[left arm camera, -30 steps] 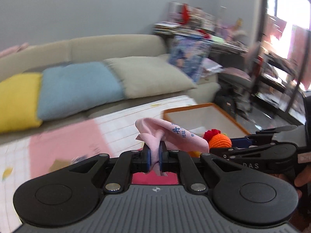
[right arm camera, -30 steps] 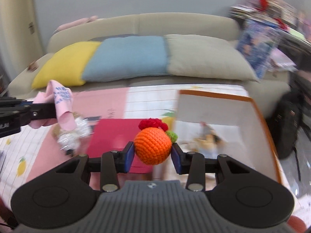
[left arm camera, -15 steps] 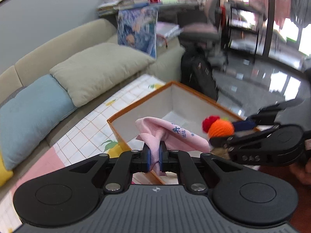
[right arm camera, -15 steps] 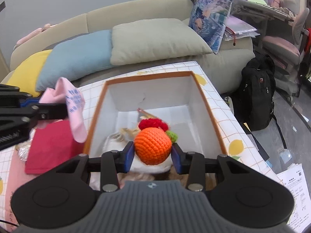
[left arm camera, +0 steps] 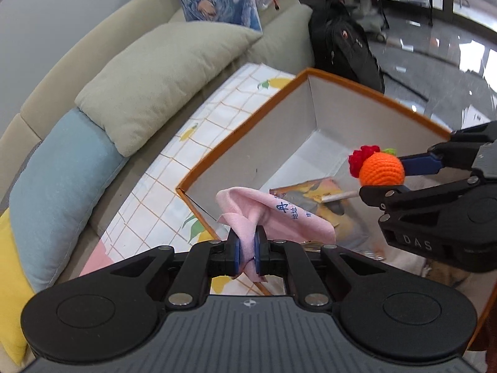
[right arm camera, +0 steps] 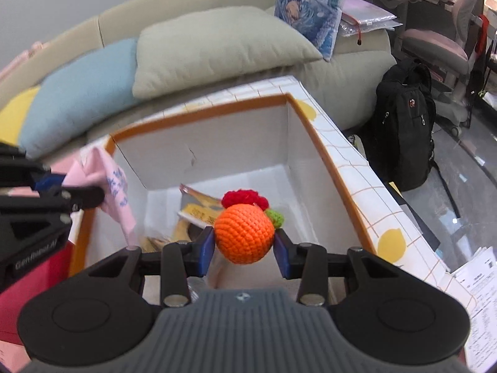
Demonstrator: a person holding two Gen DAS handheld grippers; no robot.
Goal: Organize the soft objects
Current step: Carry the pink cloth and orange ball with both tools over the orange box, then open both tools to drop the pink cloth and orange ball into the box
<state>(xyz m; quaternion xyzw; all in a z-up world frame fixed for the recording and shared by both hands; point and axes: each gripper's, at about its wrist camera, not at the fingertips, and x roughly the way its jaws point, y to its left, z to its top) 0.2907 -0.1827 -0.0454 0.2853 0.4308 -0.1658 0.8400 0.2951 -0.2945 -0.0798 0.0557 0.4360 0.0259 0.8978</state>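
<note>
The left gripper (left arm camera: 246, 250) pinches the pink cloth (left arm camera: 273, 214) over the box's (right arm camera: 338, 174) near-left corner; the right gripper (right arm camera: 243, 250) clamps the crocheted orange (right arm camera: 243, 237) above its middle (both likely poised for dropping in).

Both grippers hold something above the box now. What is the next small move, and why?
Probably open the right gripper: its orange crocheted ball hangs over the orange-rimmed white box. The left gripper holds the pink cloth by the box's corner.
</note>
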